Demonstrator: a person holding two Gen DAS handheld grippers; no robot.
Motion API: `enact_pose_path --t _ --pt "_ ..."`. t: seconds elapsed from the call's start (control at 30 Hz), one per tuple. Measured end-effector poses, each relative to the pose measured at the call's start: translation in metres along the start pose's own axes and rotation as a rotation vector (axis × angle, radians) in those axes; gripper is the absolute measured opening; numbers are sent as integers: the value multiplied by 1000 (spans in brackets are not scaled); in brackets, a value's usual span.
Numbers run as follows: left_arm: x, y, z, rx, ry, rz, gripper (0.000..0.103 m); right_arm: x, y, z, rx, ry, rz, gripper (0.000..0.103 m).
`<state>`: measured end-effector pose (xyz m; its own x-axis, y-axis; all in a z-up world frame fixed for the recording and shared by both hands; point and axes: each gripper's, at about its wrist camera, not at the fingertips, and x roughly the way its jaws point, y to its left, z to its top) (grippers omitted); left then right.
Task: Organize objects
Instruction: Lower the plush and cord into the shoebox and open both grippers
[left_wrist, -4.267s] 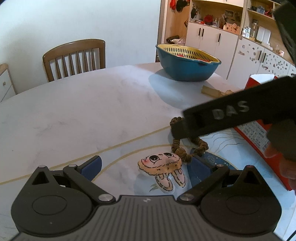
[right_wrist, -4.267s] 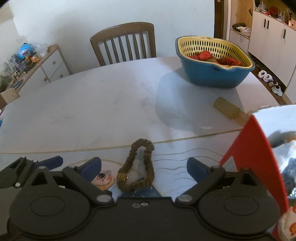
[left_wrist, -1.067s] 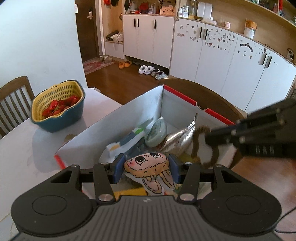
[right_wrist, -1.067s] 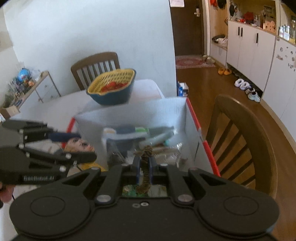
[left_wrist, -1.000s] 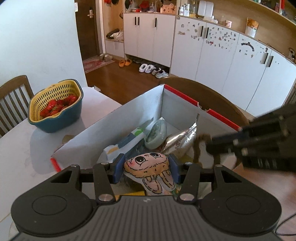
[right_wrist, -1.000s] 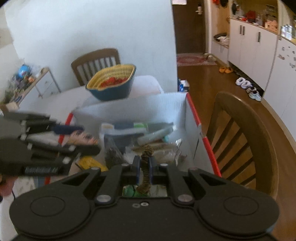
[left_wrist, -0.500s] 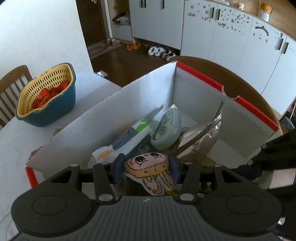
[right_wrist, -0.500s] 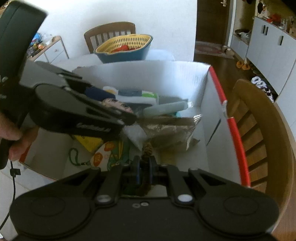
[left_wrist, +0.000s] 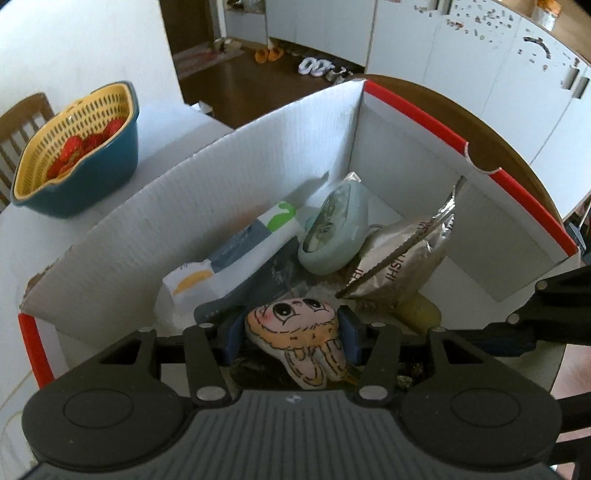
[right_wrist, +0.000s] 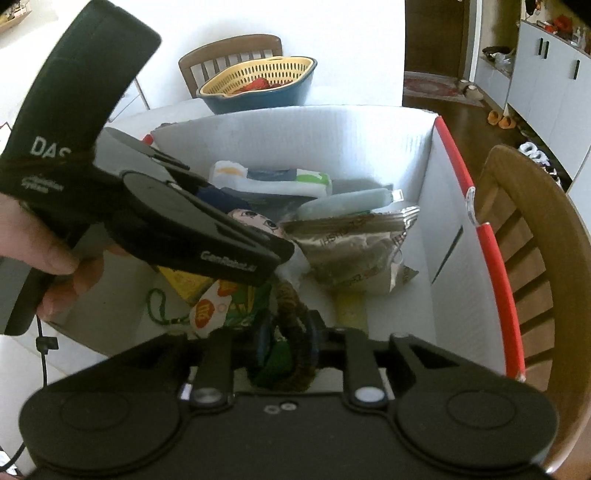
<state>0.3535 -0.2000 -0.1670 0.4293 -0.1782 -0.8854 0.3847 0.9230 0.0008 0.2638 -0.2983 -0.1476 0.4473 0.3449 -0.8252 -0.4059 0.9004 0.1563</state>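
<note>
The left gripper (left_wrist: 290, 334) is clamping a flat bunny-face plush (left_wrist: 295, 332) between its blue pads, the face sitting squarely in the gap and the ears trailing back toward the gripper body. It is hanging over the open white cardboard box (left_wrist: 207, 192) with the red rim, above the things already lying inside: a silver foil snack bag (left_wrist: 402, 258), a pale green pouch (left_wrist: 332, 229) and a white and blue pack (left_wrist: 236, 258).

The right gripper (right_wrist: 286, 338) is reaching into the same box from the other side, its jaws standing only a little apart with a brown hair scrunchie (right_wrist: 291, 332) sitting between them; whether the pads are pressing on it or just flanking it cannot be told. The scrunchie is hanging low in the box, just beside a colourful printed bag (right_wrist: 221, 306) and near a green beaded cord (right_wrist: 162, 310).

In the right wrist view the left gripper is crossing in front, held by a hand (right_wrist: 44, 254), with the plush just showing past its tip.

Behind the box, a blue bowl with a yellow strainer (left_wrist: 74, 147) of strawberries is resting on the white tabletop (left_wrist: 22, 251). A wooden chair (right_wrist: 532, 266) is standing just beside the box.
</note>
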Motion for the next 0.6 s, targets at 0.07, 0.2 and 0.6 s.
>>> enact_pose_path --t 0.07,0.2,0.6 --pt "-2 1 -1 -10 -2 -4 61 -2 -1 0 4 -3 -1 26" --pt "-10 1 -3 -13 -24 1 68 -7 -3 0 23 -11 2 36" --pt "-61 8 -22 -43 -129 -21 68 -39 6 0 32 -81 -9 55"
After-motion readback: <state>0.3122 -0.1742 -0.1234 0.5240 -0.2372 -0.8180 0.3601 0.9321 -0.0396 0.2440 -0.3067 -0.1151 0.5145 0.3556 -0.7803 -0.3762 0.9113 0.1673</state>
